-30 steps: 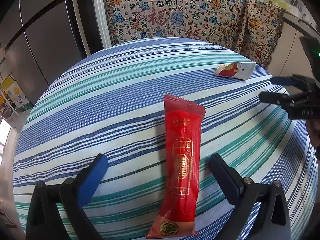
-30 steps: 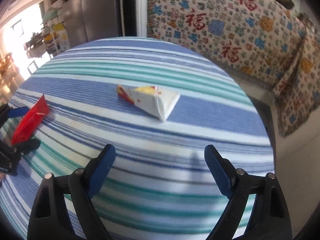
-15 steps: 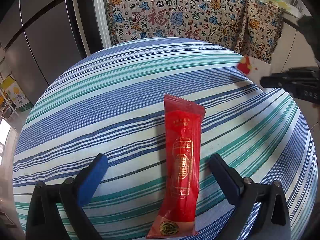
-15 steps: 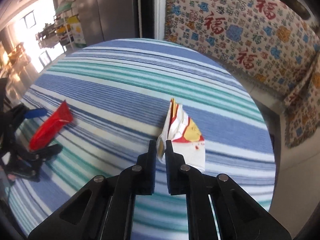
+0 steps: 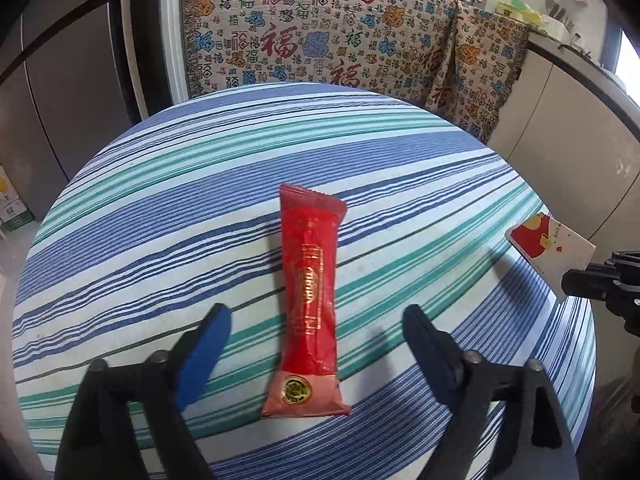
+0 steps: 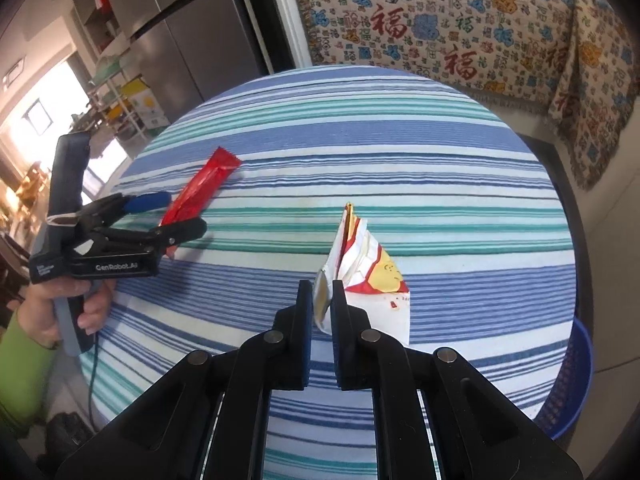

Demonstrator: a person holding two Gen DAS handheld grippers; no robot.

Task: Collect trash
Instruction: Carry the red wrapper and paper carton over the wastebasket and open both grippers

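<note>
A long red snack wrapper lies on the round striped table, between the fingers of my left gripper, which is open around its near half. It also shows in the right wrist view. My right gripper is shut on a white, red and yellow wrapper and holds it above the table's right side. That wrapper and the right gripper show at the right edge of the left wrist view.
A blue mesh basket stands on the floor past the table's right edge. A patterned cloth hangs over furniture behind the table. A grey fridge stands at the back left. The left gripper shows in the right wrist view.
My right gripper closed on the white wrapper, lifted it off the table and drew it back toward the right edge. My left gripper pulled back slightly over the red wrapper.
</note>
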